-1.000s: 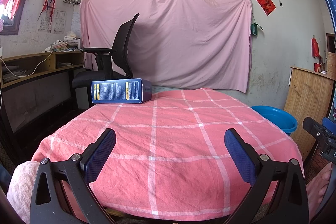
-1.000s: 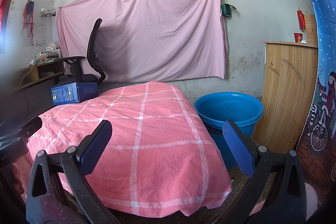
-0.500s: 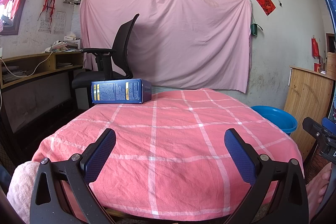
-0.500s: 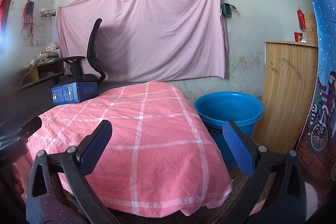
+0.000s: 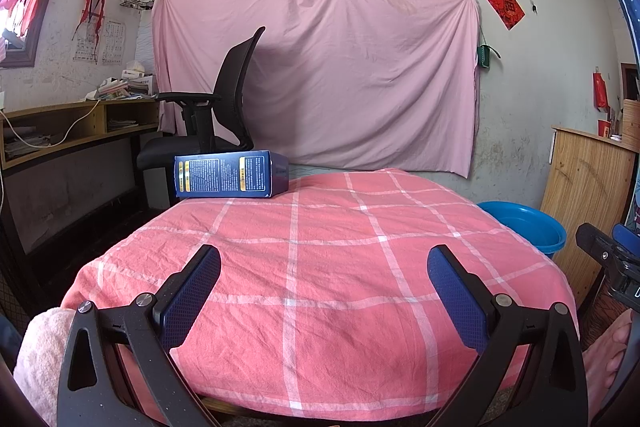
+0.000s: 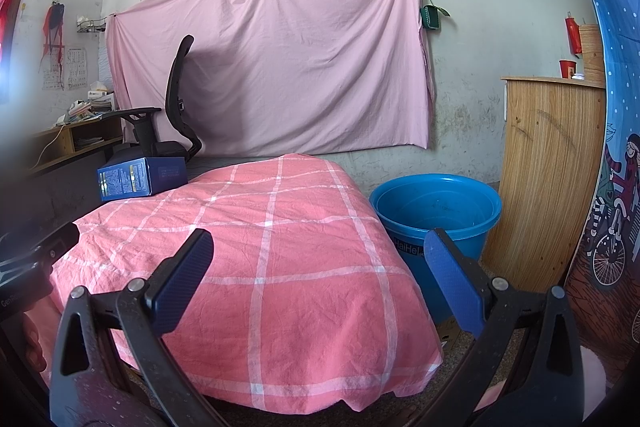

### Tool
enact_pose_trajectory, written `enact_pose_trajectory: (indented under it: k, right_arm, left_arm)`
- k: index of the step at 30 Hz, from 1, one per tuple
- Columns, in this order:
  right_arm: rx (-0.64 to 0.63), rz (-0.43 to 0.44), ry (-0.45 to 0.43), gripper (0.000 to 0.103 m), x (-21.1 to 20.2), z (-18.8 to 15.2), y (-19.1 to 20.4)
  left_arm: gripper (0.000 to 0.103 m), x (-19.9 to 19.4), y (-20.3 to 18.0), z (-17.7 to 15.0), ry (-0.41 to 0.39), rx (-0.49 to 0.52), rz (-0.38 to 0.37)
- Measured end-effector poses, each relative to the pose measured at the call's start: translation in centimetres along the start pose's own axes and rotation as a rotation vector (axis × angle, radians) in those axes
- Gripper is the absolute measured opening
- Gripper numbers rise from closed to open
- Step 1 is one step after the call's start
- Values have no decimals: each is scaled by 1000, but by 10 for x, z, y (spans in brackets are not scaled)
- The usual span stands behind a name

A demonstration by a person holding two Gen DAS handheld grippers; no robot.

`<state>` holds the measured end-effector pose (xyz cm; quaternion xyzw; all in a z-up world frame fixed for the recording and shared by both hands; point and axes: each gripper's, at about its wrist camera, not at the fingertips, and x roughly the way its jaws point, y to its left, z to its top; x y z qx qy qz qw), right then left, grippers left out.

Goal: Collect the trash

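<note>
Honestly nothing has shifted over the last second: both views look the same as before, so the trash pickup hasn't really started. The left gripper (image 5: 324, 267) is spread wide with nothing in it, and the right gripper (image 6: 318, 253) is just as wide and bare. The only obvious trash is the blue box (image 5: 231, 174), a crisp printed carton with sharp corners, lying flat far ahead of the left gripper and off to its left, at the counter's back edge. The counter (image 5: 340, 287) wears a soft, wrinkly pink checked cloth. The blue bucket (image 6: 436, 205), smooth round plastic, sits ahead-right of the right gripper, on the floor.
</note>
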<state>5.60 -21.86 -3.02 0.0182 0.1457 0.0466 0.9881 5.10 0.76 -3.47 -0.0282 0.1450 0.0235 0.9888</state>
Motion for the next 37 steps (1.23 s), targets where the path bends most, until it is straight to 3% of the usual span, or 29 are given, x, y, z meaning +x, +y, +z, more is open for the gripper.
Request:
enact_pose_trajectory:
  k: [37]
  right_arm:
    - [2,-1,1,103,-1,0,2]
  left_arm:
    - [101,-1,10,3,-9,49,-33]
